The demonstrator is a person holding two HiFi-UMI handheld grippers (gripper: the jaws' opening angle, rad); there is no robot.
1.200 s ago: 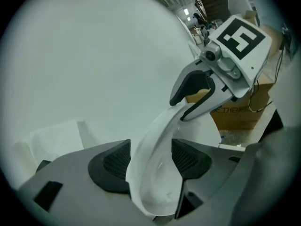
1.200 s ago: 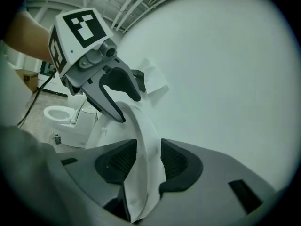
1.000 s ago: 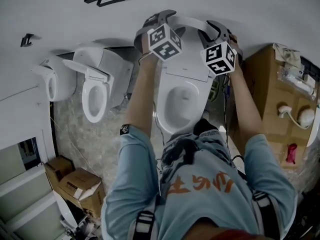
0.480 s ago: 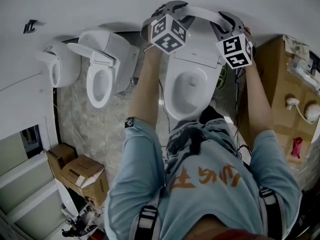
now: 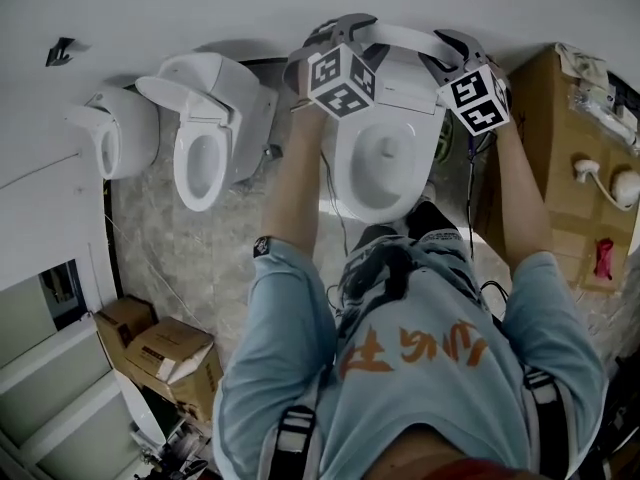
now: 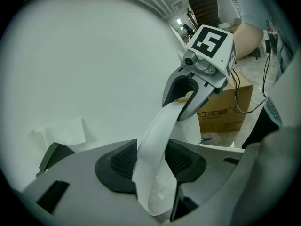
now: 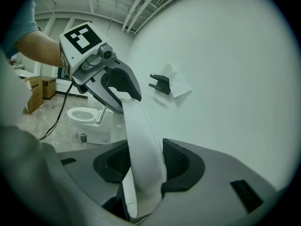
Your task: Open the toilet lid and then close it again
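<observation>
The white toilet lid (image 5: 400, 36) stands raised over the open bowl (image 5: 385, 163), close to the wall. My left gripper (image 5: 325, 30) is at the lid's upper left edge and my right gripper (image 5: 455, 43) at its upper right edge. In the left gripper view the lid's rim (image 6: 157, 140) runs between the dark pads of my left gripper (image 6: 153, 161), with the right gripper (image 6: 197, 84) clamped further along. In the right gripper view the rim (image 7: 141, 131) fills my right gripper (image 7: 141, 161). Both pairs of jaws are opening slightly, with the pads still on the rim.
A second toilet (image 5: 205, 133) with its seat up and a wall fixture (image 5: 115, 133) stand to the left. Cardboard boxes (image 5: 560, 158) crowd the right side, and more boxes (image 5: 165, 358) lie at lower left. A black bracket (image 7: 160, 83) hangs on the wall.
Both grippers, with the lid's rim between them, now sit closer to the bowl in the head view. The head view itself has shifted a little.
</observation>
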